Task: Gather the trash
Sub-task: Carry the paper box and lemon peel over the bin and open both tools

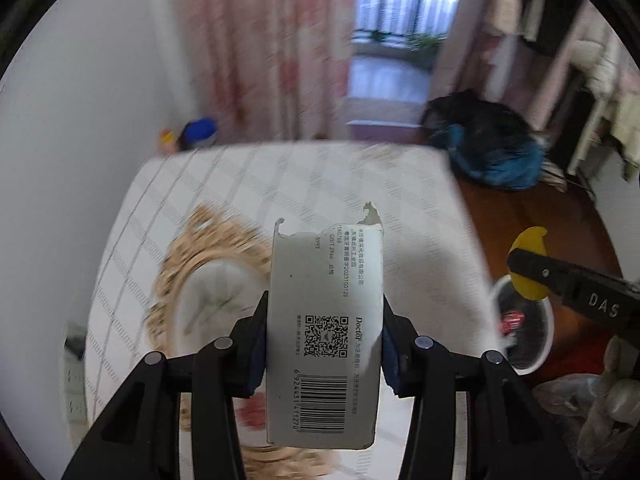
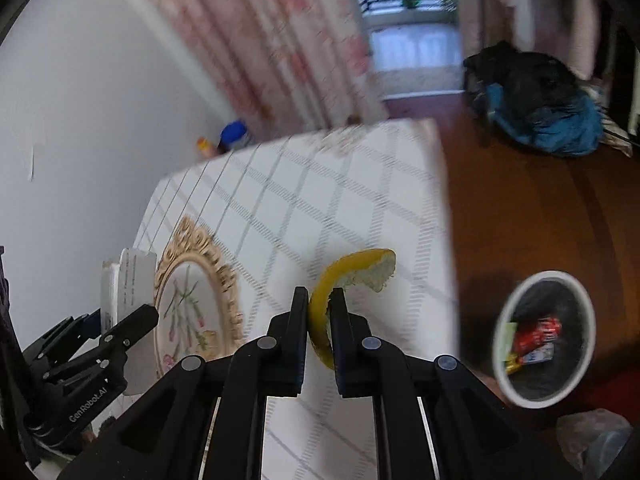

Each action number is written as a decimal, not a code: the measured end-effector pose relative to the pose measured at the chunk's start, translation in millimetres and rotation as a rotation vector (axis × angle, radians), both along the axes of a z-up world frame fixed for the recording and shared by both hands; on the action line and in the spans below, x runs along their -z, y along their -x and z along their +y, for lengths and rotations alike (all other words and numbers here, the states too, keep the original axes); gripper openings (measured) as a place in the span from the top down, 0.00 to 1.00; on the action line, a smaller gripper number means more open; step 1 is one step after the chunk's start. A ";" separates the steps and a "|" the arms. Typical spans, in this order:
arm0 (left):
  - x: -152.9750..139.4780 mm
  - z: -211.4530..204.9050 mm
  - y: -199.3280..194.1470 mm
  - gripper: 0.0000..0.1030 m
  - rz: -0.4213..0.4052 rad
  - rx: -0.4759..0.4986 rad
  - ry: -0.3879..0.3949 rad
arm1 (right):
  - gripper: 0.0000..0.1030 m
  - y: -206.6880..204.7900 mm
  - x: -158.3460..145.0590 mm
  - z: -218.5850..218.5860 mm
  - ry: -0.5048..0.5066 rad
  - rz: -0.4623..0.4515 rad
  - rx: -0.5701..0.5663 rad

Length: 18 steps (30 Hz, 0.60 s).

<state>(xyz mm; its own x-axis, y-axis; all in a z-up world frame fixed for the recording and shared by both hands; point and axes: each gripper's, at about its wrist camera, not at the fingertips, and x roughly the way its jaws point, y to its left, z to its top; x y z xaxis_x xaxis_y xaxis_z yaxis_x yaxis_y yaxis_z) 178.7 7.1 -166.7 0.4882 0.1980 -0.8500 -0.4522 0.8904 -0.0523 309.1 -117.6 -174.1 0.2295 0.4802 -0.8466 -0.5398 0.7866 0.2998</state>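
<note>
Both grippers are loaded, above the counter with its checked cloth.

The left gripper has its fingers clamped on the two long sides of a torn white carton, barcode side to the camera, ripped end pointing to 12 o'clock. The right gripper has its fingers nearly together, pinching a curl of yellow peel near its lower end; most of the curl sticks out free toward 1 o'clock.

The white trash bin stands on the wood floor at 3 o'clock of the right gripper, off the counter edge, dark liner, some wrappers already inside. A gold-framed tray lies on the counter at 9 o'clock of the peel, under the carton in the left view.

Risks, as I judge them:
- The peel is held by a thin strip. A fast swing toward the bin could make it twist or slip out, landing on the cloth or floor.
- The bin mouth is small and off to the side; letting go early would miss the rim.
- The carton is light and hollow. A hard squeeze could crush it and it could pop out, falling onto the tray.
- Both views are motion-blurred, so things look to be moving fast. Two grippers heading for one bin could knock each other.
</note>
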 end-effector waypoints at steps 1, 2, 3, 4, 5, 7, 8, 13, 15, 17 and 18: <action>-7.4 -13.3 -9.4 0.59 -0.014 0.028 0.000 | 0.89 -4.6 -6.0 -13.9 -0.007 -0.007 0.017; -13.0 -26.0 -19.7 0.59 -0.024 0.053 0.000 | 0.89 -12.4 -14.4 -37.9 -0.016 -0.018 0.047; -18.5 -39.8 -29.1 0.59 -0.034 0.080 0.001 | 0.89 -17.1 -17.6 -51.6 -0.020 -0.025 0.065; -23.5 -55.6 -39.2 0.59 -0.044 0.110 0.003 | 0.89 -23.0 -22.2 -71.3 -0.023 -0.035 0.093; -26.1 -69.1 -47.8 0.59 -0.050 0.135 0.004 | 0.89 -30.4 -26.7 -94.2 -0.024 -0.042 0.125; -29.9 -98.1 -69.8 0.59 -0.058 0.190 0.011 | 0.89 -44.6 -32.0 -138.9 -0.022 -0.050 0.186; -29.6 -112.4 -81.4 0.59 -0.059 0.216 0.015 | 0.89 -50.3 -32.0 -158.2 -0.017 -0.052 0.211; -16.3 -180.1 -138.5 0.59 -0.042 0.334 0.055 | 0.89 -78.3 -9.0 -242.5 0.005 -0.008 0.330; -2.9 -201.4 -160.5 0.59 -0.021 0.368 0.083 | 0.89 -88.9 13.3 -272.8 0.010 0.036 0.378; 16.4 -222.2 -182.9 0.59 0.018 0.399 0.127 | 0.89 -100.4 46.1 -302.4 0.009 0.103 0.432; 27.5 -228.9 -192.7 0.59 0.040 0.409 0.140 | 0.89 -105.1 61.3 -311.9 0.009 0.132 0.452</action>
<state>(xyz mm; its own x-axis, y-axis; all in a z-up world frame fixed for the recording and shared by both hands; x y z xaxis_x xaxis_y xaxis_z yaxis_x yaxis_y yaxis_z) 371.4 -221.8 -194.2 0.4686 -0.1235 -0.8747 -0.0673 0.9823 -0.1747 414.1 -429.5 -235.4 0.3040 0.3491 -0.8864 -0.0998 0.9370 0.3348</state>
